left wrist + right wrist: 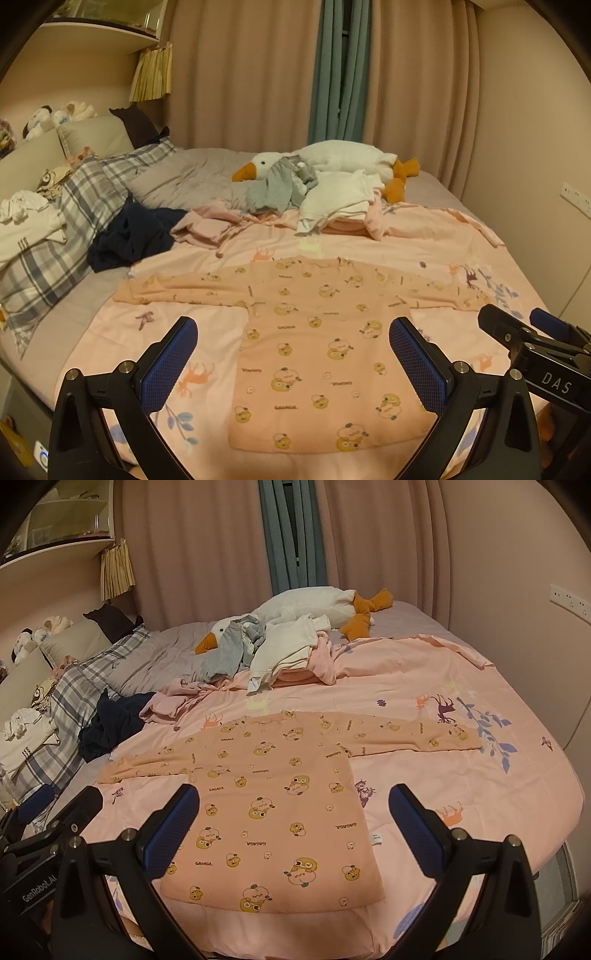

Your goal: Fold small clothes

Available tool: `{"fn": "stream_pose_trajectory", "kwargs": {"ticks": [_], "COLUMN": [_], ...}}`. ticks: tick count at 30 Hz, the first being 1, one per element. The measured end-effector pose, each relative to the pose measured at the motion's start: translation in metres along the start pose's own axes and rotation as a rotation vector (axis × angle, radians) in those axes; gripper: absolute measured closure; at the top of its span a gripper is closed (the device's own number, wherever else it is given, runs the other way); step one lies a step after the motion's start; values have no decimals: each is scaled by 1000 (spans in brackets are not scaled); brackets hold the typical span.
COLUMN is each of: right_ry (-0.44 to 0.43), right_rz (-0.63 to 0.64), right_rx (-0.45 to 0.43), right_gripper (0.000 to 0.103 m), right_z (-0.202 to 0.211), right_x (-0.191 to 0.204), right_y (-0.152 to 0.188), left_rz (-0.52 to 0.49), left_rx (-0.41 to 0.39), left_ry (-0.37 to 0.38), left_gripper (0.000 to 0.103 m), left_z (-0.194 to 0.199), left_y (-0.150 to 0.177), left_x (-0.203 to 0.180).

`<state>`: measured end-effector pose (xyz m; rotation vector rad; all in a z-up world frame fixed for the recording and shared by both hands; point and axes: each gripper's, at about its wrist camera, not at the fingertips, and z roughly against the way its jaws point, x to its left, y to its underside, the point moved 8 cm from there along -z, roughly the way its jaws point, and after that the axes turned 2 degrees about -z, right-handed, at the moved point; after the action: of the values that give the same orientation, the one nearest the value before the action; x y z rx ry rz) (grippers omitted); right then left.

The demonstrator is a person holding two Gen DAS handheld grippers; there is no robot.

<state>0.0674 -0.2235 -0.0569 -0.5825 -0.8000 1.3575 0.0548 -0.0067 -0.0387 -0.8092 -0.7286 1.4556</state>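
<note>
Left wrist view: low over bed's near edge, facing the curtains, shirt (314,354) dead ahead. Right wrist view: alongside, same heading, shirt (273,823) ahead-left. Shared: shirt, bed, goose (332,162).

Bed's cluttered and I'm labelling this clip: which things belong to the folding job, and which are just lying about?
Job:
peach printed top, spread flat with sleeves out
left gripper, open
right gripper, open
pile of unfolded clothes

Lying about:
goose plush
plaid pillow
navy garment
stuffed toys
</note>
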Motion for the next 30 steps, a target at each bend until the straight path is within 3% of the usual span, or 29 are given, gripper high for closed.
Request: {"fn": "stream_pose_trajectory", "kwargs": {"ticks": [23, 30], "right_ry": [-25, -56], "right_rz": [-3, -27], "right_rx": [40, 91], "right_gripper": [1, 2], "right_z": [-33, -77], "right_x": [3, -24], "right_y": [6, -11], "left_rz": [2, 87], "left_rx": [48, 157], "left_ry": [1, 157], "left_gripper": [0, 0], "left_z": [-33, -102], "left_y": [6, 1], "left_x": [1, 13]}}
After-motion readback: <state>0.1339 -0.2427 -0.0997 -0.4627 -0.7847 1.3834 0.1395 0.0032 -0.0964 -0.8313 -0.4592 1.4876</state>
